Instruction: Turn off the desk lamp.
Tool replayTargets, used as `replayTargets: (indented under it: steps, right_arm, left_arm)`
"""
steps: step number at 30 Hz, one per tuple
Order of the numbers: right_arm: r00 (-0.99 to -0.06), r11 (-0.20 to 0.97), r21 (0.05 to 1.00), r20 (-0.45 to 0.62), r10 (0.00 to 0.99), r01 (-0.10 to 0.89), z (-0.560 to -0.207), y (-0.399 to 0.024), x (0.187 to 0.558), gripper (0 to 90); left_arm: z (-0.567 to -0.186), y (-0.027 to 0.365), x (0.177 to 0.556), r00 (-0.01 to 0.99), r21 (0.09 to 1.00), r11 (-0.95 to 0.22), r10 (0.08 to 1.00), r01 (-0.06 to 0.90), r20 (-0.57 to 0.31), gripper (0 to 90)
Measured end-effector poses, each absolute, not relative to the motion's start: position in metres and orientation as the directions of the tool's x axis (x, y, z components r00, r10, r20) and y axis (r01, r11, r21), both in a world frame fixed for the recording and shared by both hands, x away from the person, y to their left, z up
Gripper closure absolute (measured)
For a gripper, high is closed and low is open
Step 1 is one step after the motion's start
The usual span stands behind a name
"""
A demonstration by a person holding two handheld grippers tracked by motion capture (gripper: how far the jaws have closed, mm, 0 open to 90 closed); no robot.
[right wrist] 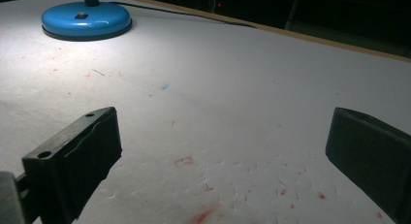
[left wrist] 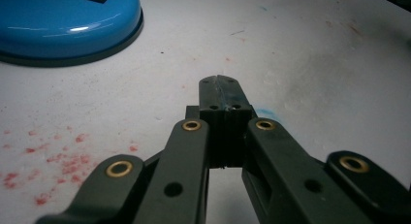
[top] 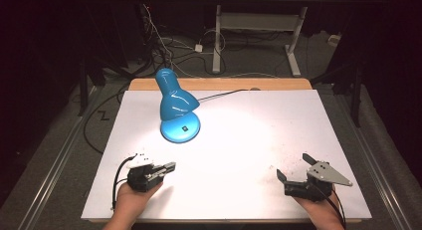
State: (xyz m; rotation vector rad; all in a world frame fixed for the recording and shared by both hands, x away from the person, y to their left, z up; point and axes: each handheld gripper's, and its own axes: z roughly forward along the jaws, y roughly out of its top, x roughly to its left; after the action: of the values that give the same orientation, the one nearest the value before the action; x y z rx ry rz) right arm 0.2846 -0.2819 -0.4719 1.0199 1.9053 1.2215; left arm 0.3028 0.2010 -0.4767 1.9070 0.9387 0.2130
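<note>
A blue desk lamp [top: 175, 103] stands lit on the white table sheet [top: 249, 135], its round base [left wrist: 63, 25] at the upper left of the left gripper view and far off at upper left [right wrist: 86, 20] in the right gripper view. My left gripper [top: 170, 167] rests near the table's front left, held in a hand; its jaws are pressed together with nothing between them [left wrist: 222, 90]. At the front right, my right gripper [top: 293, 166] lies in the other hand with jaws spread wide and empty [right wrist: 223, 146].
The sheet carries faint red and blue stains [left wrist: 63, 161]. A wooden table edge [top: 219, 83] runs along the back, with the lamp's cable [top: 219, 95] trailing over it. Desk legs and cables [top: 214, 46] stand on the floor beyond.
</note>
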Motion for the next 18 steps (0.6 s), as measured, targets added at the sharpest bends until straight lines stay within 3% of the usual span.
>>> replayTargets:
  steps: [18]
  right_arm:
    - [-0.488, 0.258, 0.931, -0.104, 0.867, 0.260, -0.471, -0.283, 0.285, 0.4]
  left_arm:
    - [-0.465, 0.199, 0.342, 0.659, 0.832, -0.224, 0.723, 0.508, -0.208, 87.9]
